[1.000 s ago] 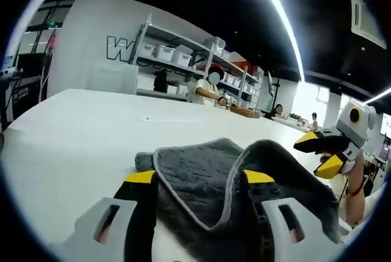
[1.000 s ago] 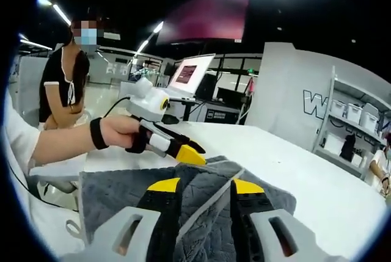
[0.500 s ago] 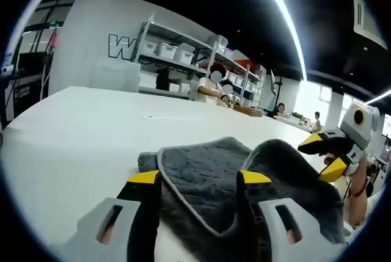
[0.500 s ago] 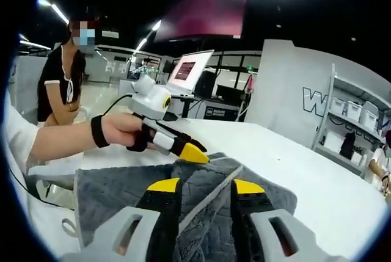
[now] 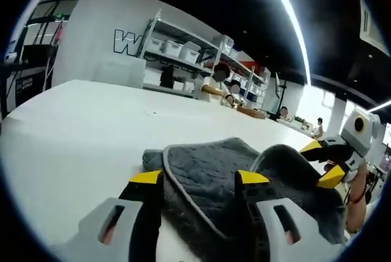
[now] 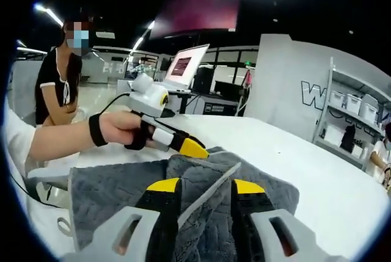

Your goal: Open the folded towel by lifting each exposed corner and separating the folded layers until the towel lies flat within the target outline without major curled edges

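Observation:
A grey quilted towel (image 5: 195, 158) with pale piping lies bunched and folded on the white table (image 5: 73, 127). Its piped corner runs between the jaws of my left gripper (image 5: 199, 178), which stand apart and open. At the right, a raised hump of the towel reaches toward my right gripper (image 5: 322, 161), whose yellow tips are spread. In the right gripper view the towel (image 6: 110, 189) spreads under my right gripper (image 6: 205, 185). A piped fold passes between its parted jaws. My left gripper (image 6: 194, 148), held by a hand (image 6: 116, 131), touches the towel's far edge.
Bare white table (image 6: 317, 176) stretches beyond the towel on all sides. A person (image 6: 58, 91) stands by the table's edge, with a lit screen (image 6: 186, 66) behind. Shelving with white bins (image 5: 177, 54) and seated people stand far off.
My left gripper's jaws have drawn slightly closer around the towel corner. Both cameras shifted a little. The towel keeps much the same bunched shape.

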Available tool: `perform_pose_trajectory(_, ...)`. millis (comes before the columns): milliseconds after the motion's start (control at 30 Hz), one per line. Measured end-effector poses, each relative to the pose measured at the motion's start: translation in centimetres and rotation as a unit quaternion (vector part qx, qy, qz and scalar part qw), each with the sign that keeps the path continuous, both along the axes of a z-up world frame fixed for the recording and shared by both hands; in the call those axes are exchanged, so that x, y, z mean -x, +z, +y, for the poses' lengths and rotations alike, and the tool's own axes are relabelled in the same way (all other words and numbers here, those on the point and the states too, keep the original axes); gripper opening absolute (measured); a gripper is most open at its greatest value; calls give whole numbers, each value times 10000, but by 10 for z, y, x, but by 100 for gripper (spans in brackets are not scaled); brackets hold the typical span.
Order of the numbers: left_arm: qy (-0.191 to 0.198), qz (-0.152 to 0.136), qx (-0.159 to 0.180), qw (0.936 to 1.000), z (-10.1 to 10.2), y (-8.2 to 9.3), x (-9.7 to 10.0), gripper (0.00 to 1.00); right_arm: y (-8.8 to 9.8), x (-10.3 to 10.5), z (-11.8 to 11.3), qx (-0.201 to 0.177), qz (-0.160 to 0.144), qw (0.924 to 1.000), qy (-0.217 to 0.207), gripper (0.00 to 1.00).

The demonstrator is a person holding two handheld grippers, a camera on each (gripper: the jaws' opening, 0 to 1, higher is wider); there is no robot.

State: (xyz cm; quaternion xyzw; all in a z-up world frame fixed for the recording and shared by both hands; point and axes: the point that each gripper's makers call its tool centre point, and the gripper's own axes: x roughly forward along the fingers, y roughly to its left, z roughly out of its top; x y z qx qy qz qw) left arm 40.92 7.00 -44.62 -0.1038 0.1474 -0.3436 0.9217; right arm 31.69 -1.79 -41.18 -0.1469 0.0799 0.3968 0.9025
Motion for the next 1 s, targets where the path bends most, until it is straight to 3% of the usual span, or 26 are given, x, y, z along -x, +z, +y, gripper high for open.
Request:
perform_pose_trajectory(267, 49, 72, -47, 10000, 1, -5, -5, 43, -7, -1, 4, -91, 217, 9997, 90, 29)
perform_pose_trajectory(1000, 121, 145, -274, 9994, 0, -17, -14, 43, -14, -5, 7, 25, 290, 9996, -1, 31)
